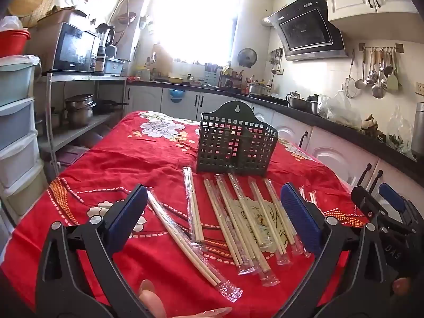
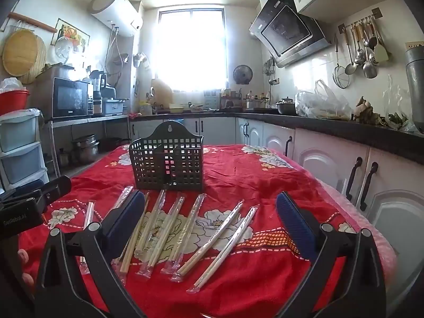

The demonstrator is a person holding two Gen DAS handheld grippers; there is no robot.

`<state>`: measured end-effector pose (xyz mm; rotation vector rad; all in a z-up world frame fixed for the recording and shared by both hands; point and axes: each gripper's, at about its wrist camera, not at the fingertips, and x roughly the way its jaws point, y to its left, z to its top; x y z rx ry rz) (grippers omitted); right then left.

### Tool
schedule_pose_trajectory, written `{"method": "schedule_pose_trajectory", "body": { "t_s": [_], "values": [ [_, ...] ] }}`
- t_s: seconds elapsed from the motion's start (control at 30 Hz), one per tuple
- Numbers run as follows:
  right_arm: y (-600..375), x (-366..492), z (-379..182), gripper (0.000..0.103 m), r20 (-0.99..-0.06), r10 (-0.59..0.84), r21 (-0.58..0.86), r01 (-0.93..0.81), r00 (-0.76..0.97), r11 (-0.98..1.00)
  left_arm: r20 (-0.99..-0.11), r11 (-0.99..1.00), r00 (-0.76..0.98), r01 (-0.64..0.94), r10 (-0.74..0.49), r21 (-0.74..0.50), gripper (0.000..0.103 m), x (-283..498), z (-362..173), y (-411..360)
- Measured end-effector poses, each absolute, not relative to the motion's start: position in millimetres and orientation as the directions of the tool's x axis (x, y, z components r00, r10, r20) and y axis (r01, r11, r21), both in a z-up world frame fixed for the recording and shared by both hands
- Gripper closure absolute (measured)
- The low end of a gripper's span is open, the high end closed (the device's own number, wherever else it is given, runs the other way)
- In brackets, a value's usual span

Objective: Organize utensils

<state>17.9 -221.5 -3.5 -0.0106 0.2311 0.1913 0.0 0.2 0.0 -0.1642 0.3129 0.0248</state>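
Left wrist view: the left tongs [image 1: 212, 206] and right tongs [image 2: 209, 217] are held wide open, empty. Wrapped chopsticks [image 1: 238, 220] are strewn mid-counter before the basket [image 1: 235, 143]. One pair is best pinched mid-length, lifted, then dropped upright into a compartment.

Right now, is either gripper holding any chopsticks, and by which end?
Nothing is held. The left gripper and right gripper are open above the wrapped chopsticks on the table.
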Motion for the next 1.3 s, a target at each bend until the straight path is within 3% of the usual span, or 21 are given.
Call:
{"method": "schedule_pose_trajectory", "body": {
  "t_s": [1.3],
  "values": [
    [-225.4, 6.1, -6.4, 0.006, -0.199, 0.187, 0.023, -0.186, 0.962, 0.982, -0.314, 0.985, 0.949, -0.044, -0.01, -0.166, 0.01, 0.6, -5.5, 3.5]
  ]
}}
